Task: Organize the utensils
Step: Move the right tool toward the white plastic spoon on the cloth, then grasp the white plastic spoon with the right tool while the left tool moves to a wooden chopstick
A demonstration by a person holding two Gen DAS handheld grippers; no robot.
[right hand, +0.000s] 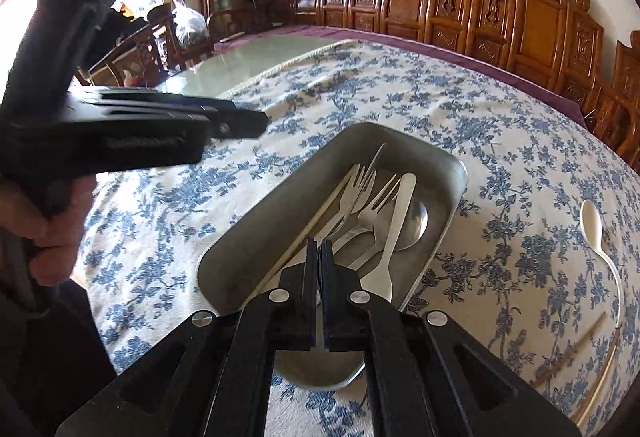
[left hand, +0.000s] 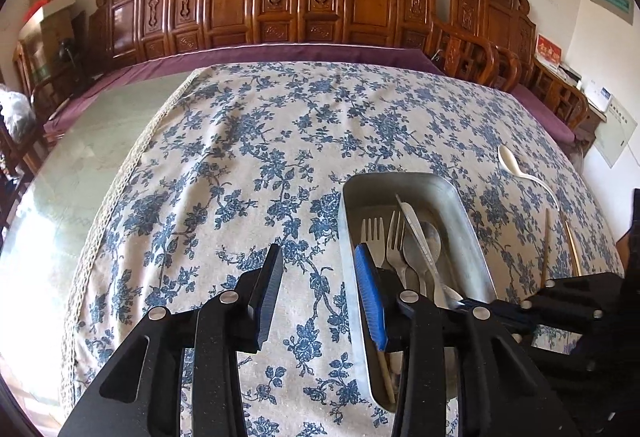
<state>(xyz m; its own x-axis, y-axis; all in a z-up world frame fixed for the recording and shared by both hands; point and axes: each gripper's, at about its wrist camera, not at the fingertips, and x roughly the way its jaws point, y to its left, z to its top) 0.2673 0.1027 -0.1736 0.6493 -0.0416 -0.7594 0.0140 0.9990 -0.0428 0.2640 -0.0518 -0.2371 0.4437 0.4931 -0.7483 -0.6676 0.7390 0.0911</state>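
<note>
The right gripper [right hand: 319,261] is pinching a metal knife [right hand: 370,167] over the steel tray [right hand: 240,237] holding forks [right hand: 372,205] and a spoon [right hand: 414,223]. The left gripper [left hand: 318,269] is hovering spread beside the tray. Beyond, a white spoon [right hand: 600,237] and chopsticks [left hand: 560,245] are lying on the floral tablecloth [left hand: 240,157].

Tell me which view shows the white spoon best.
Left wrist: the white spoon lies whole on the tablecloth, right of the metal tray. Right wrist shows it too, but stretched near the fisheye edge.
</note>
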